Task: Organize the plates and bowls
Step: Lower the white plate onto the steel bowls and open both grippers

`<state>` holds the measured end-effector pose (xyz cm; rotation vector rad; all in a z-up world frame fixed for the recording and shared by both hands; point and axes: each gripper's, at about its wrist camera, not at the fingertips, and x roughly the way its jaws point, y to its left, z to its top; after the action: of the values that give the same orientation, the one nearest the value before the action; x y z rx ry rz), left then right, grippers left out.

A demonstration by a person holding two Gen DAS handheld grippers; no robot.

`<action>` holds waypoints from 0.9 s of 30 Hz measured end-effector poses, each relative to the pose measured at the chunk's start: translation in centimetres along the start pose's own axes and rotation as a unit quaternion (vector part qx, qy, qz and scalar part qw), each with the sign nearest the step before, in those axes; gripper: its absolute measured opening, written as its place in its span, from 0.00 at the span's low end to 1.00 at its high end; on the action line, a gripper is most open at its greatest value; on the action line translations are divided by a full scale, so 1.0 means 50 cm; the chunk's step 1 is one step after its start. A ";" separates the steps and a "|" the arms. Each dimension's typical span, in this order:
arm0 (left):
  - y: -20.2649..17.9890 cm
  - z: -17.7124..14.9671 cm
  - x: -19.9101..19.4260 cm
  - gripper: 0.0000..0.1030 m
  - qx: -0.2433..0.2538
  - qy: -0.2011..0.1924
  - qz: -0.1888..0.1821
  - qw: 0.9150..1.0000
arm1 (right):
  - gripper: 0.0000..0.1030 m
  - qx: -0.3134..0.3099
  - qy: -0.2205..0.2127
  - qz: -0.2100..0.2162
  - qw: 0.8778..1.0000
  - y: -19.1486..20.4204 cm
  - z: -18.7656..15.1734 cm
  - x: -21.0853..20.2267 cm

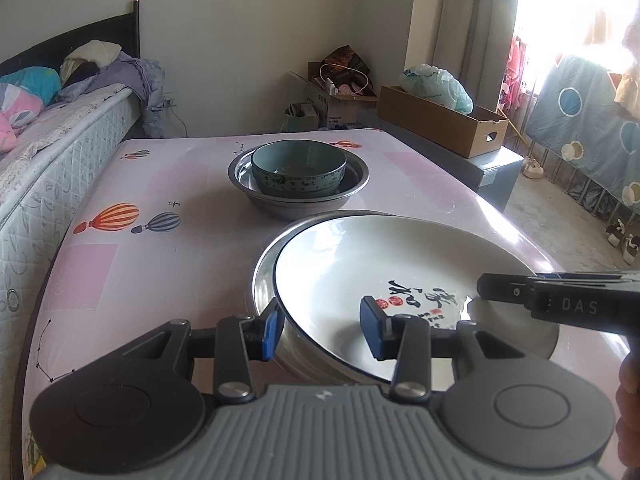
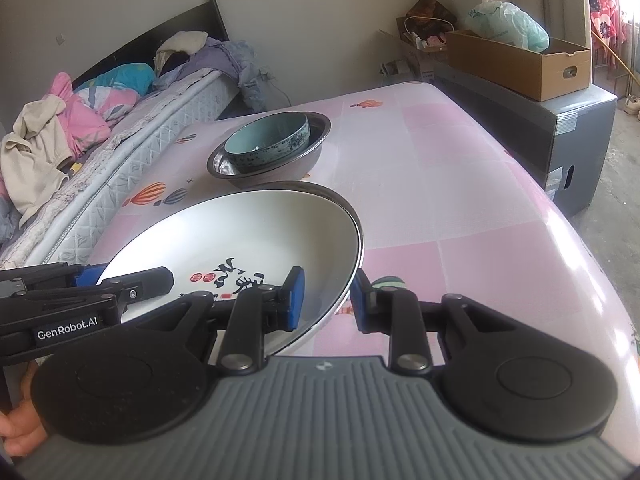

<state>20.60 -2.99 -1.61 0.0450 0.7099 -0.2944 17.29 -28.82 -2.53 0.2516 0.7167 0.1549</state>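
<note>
1. On the left, the left gripper (image 1: 322, 330) straddles the near-left rim of the white plate (image 1: 360, 264) and the steel pan (image 1: 262, 280) under it; whether its blue pads press is unclear.
2. In the middle, the glossy plate with black brush lettering sits in that shallow pan on the pink balloon-print tablecloth (image 1: 160, 184).
3. Beyond, a teal ceramic bowl (image 1: 298, 166) nests in a steel basin (image 1: 240, 176).
4. On the right, the right gripper (image 2: 326, 300) brackets the plate's right rim alone; contact is unclear.
5. Likely step: carrying the pair toward the basin; next calls for level, matched travel.
</note>
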 end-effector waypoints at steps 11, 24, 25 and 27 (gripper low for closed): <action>0.011 0.018 0.035 0.41 0.002 0.011 -0.001 1.000 | 0.24 0.001 0.007 -0.001 1.000 -0.006 0.026 0.054; 0.015 0.015 0.063 0.40 0.000 0.034 -0.007 0.999 | 0.25 -0.020 0.010 -0.023 0.999 0.002 0.033 0.084; 0.016 0.015 0.066 0.40 -0.001 0.038 -0.008 0.999 | 0.25 -0.018 0.013 -0.024 0.999 0.001 0.032 0.087; 0.019 0.012 0.068 0.40 -0.004 0.042 -0.008 0.999 | 0.25 -0.014 0.016 -0.023 0.999 -0.004 0.029 0.090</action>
<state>23.71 -3.04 -3.42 0.0451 0.7947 -0.3067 21.63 -28.24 -4.35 0.2056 0.7515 0.1251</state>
